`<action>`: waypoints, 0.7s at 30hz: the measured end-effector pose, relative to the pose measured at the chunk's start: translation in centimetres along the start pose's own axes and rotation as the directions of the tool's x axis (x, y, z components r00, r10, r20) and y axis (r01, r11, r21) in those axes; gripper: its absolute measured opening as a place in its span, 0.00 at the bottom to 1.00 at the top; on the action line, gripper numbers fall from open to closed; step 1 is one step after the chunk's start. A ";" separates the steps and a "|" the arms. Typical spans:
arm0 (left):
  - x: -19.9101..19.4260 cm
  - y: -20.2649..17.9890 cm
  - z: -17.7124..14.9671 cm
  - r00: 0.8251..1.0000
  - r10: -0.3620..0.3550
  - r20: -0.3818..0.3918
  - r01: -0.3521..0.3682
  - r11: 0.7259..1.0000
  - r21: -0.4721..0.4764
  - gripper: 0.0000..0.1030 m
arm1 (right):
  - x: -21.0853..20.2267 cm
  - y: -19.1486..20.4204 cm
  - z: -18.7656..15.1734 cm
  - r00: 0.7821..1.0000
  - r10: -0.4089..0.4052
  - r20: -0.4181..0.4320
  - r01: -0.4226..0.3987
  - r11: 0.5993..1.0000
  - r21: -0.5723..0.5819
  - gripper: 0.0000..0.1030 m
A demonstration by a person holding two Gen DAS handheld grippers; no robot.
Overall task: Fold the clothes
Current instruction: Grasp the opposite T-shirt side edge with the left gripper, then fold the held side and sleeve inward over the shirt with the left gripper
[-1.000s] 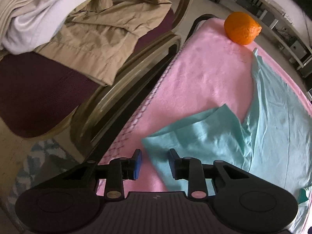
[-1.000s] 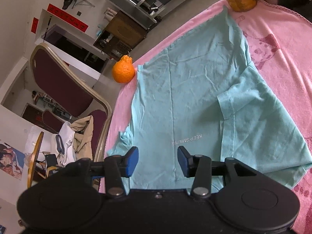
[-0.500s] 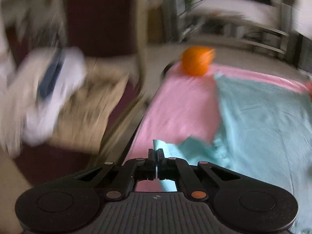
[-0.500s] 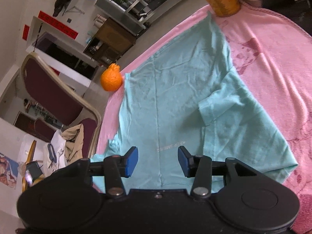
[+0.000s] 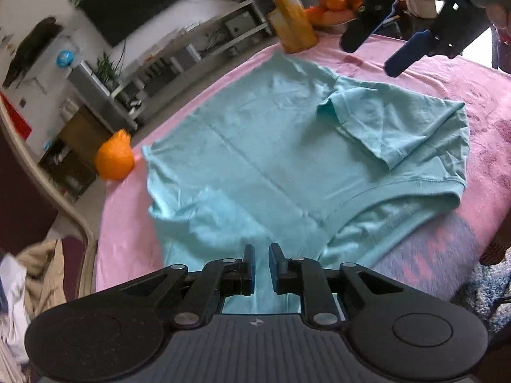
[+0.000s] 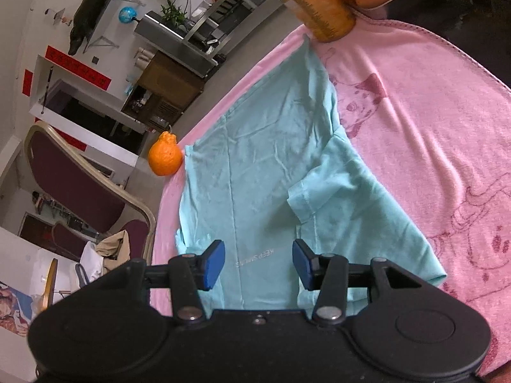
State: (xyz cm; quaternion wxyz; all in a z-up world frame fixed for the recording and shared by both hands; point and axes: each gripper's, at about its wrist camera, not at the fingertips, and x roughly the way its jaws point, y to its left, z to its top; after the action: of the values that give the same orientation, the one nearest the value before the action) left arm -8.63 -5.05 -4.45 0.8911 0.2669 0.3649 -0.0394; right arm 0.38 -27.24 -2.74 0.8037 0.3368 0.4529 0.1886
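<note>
Chair (image 6: 80, 188) at far left, clothes (image 5: 35, 271) heaped on its seat. Orange (image 5: 115, 159) rests on the pink blanket (image 6: 431, 121) covering the counter, just beside the shirt's far-left corner. Teal shirt (image 5: 271, 159) lies spread on the blanket, both sleeves folded inward. Left hand-held gripper (image 5: 261, 260): fingers slightly parted above the shirt's near-left part, gripping nothing. Right hand-held gripper (image 6: 258, 263): fingers spread wide above the shirt, empty. Yellow bottle (image 6: 319, 3) stands at the blanket's far edge.

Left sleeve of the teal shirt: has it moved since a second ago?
Yes. The left sleeve now lies folded in over the shirt body, right of the orange; before it lay spread on the pink blanket.
</note>
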 end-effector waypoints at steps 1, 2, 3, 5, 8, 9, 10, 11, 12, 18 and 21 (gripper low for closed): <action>-0.4 1.3 -0.3 1.000 -0.007 -0.002 0.007 0.998 -0.067 0.27 | 0.0 0.0 0.0 1.000 0.003 -0.001 -0.003 1.000 -0.001 0.47; -0.9 2.5 -0.6 1.000 -0.014 -0.004 0.013 0.991 -0.136 0.32 | 0.0 0.0 0.0 1.000 0.005 -0.002 -0.005 1.000 -0.002 0.47; -1.2 4.5 -1.0 1.000 -0.021 -0.001 0.020 0.969 -0.246 0.33 | 0.0 0.0 0.1 1.000 0.007 -0.002 -0.007 1.000 -0.002 0.47; -1.3 8.1 -2.0 1.000 -0.031 -0.003 0.026 0.892 -0.451 0.33 | 0.0 0.0 0.1 1.000 0.002 -0.003 -0.002 1.000 -0.003 0.47; 0.0 13.1 -4.2 0.996 -0.043 -0.076 -0.022 0.721 -0.693 0.27 | 0.1 -0.1 0.1 1.000 -0.021 0.000 0.021 1.000 -0.008 0.47; 0.6 14.3 -4.9 0.993 -0.058 -0.104 -0.039 0.666 -0.745 0.27 | 0.1 -0.2 0.2 1.000 -0.031 0.001 0.031 0.999 -0.010 0.47; 1.3 14.7 -5.6 0.988 -0.103 -0.120 -0.030 0.623 -0.781 0.27 | 0.2 -0.3 0.1 0.998 -0.055 0.005 0.056 0.998 -0.014 0.46; 2.0 15.2 -6.3 0.980 -0.149 -0.132 -0.022 0.578 -0.816 0.28 | 0.2 -0.4 0.1 0.996 -0.087 0.011 0.088 0.996 -0.021 0.41; 2.7 15.6 -7.0 0.971 -0.195 -0.142 -0.017 0.531 -0.847 0.28 | 0.2 -0.5 0.0 0.993 -0.120 0.017 0.120 0.992 -0.028 0.36; 5.0 14.8 -7.6 0.945 -0.259 -0.202 -0.046 0.505 -0.862 0.13 | 1.3 -2.2 0.0 0.961 -0.276 -0.009 0.276 0.961 -0.029 0.28; 4.5 14.4 -7.0 0.954 -0.181 -0.238 -0.105 0.544 -0.833 0.02 | 2.1 -3.3 0.0 0.937 -0.349 -0.026 0.348 0.937 -0.023 0.28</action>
State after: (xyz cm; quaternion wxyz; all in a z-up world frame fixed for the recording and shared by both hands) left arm -5.94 11.35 -5.20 0.8433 -0.1963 0.4740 0.1604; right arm 1.45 -28.26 -6.35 0.8206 0.2413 0.5154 0.0521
